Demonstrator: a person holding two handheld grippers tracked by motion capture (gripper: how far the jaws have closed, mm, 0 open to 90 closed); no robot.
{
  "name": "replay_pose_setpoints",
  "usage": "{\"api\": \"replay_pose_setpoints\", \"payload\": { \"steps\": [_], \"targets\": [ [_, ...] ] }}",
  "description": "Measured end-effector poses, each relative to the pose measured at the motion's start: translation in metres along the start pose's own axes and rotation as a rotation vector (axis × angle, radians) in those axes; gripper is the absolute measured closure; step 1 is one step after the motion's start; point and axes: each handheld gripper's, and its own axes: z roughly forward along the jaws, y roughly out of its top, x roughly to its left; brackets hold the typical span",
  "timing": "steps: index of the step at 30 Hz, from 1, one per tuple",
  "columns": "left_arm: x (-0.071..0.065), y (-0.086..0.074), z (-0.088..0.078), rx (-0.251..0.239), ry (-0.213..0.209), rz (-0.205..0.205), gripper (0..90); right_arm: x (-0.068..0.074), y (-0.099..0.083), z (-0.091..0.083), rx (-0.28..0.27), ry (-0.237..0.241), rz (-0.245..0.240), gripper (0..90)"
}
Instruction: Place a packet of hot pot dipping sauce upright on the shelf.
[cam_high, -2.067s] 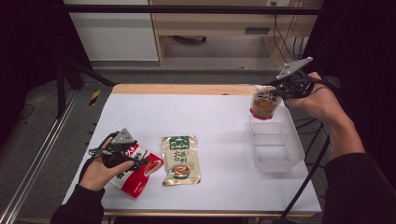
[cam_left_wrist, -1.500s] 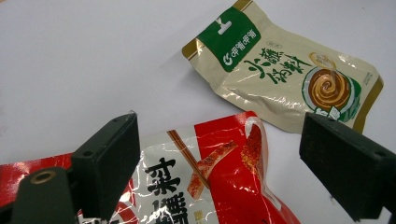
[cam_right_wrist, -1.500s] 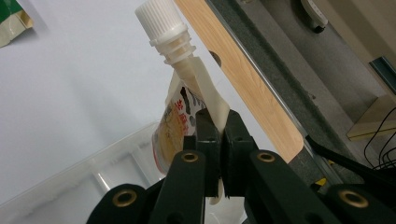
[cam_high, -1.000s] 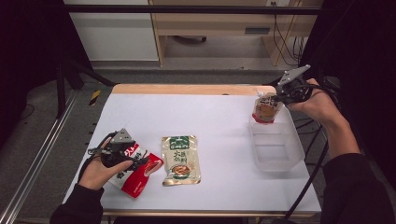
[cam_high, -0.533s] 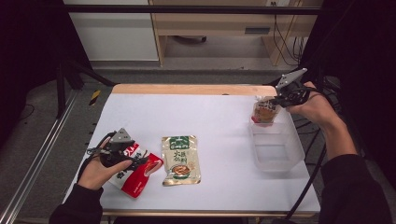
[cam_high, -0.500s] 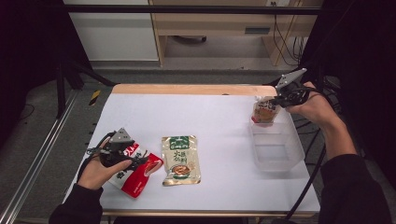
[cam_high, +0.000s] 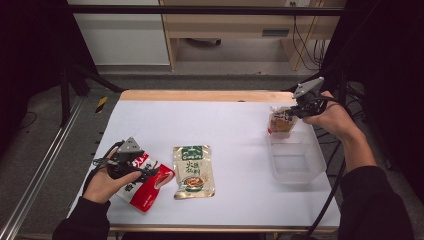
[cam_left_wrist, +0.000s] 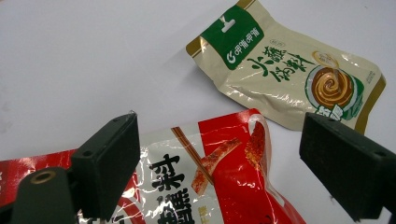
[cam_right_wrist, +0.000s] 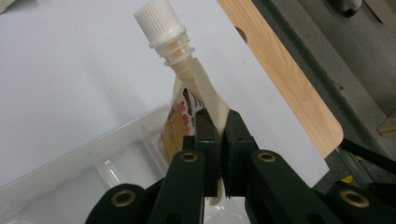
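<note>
Right gripper view: right tongs (cam_right_wrist: 218, 140) clamped on spouted pouch (cam_right_wrist: 196, 100) over clear bin (cam_right_wrist: 70, 172); next, lower and release. Left tongs (cam_left_wrist: 224, 163) apart above red packet (cam_left_wrist: 205, 186).

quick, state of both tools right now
Left tool: open, jaws either side of the red pouch, not gripping.
Right tool: closed on the spouted pouch.

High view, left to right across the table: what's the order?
Left gripper → red pouch → green-topped sauce packet → spouted pouch → right gripper, shut on that pouch. The clear plastic bin sits below the spouted pouch and overlaps it sideways, so it is left out.
</note>
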Motion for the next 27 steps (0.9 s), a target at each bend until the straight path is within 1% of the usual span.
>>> {"api": "replay_pose_setpoints", "payload": {
  "steps": [2, 5, 7, 8, 9, 11, 14, 15, 22, 23, 24, 26, 27],
  "targets": [
    [0.0, 0.0, 0.0, 0.001, 0.0, 0.0, 12.5, 0.001, 0.0, 0.002, 0.007, 0.003, -0.006, 87.4],
    [0.0, 0.0, 0.0, 0.001, -0.001, 0.0, 12.5, 0.002, -0.002, 0.005, -0.002, 0.013, -0.002, 87.4],
    [0.0, 0.0, 0.0, 0.002, -0.002, 0.001, 12.5, 0.003, -0.004, 0.007, -0.003, 0.017, -0.003, 87.4],
    [0.0, 0.0, 0.0, 0.002, -0.002, 0.001, 12.5, 0.004, -0.004, 0.007, 0.006, 0.014, -0.006, 87.4],
    [-0.001, 0.0, 0.0, 0.001, -0.002, 0.001, 12.5, 0.004, -0.005, 0.008, 0.001, 0.02, 0.001, 87.4],
    [-0.001, 0.0, 0.0, 0.001, -0.002, 0.001, 12.5, 0.004, -0.005, 0.009, -0.001, 0.026, -0.001, 87.4],
    [0.0, 0.0, 0.0, 0.002, -0.002, 0.001, 12.5, 0.004, -0.005, 0.01, 0.008, 0.02, 0.0, 87.3],
    [0.0, 0.0, 0.0, 0.002, -0.002, 0.001, 12.5, 0.004, -0.006, 0.011, -0.005, 0.032, 0.007, 87.2],
    [-0.002, 0.001, 0.001, 0.005, -0.005, 0.004, 12.5, 0.002, -0.008, 0.012, -0.017, 0.039, 0.032, 86.2],
    [-0.002, 0.001, 0.002, 0.005, -0.007, 0.004, 12.5, 0.002, -0.008, 0.012, -0.015, 0.043, 0.046, 84.9],
    [-0.002, 0.001, 0.002, 0.005, -0.008, 0.002, 12.5, 0.001, -0.009, 0.012, -0.012, 0.035, 0.051, 84.2],
    [-0.002, 0.001, 0.002, 0.005, -0.008, 0.002, 12.5, 0.001, -0.009, 0.012, -0.016, 0.041, 0.06, 83.5],
    [-0.002, 0.001, 0.001, 0.005, -0.005, 0.004, 12.5, -0.001, -0.011, 0.011, -0.008, 0.03, 0.072, 81.0]
  ]
}}
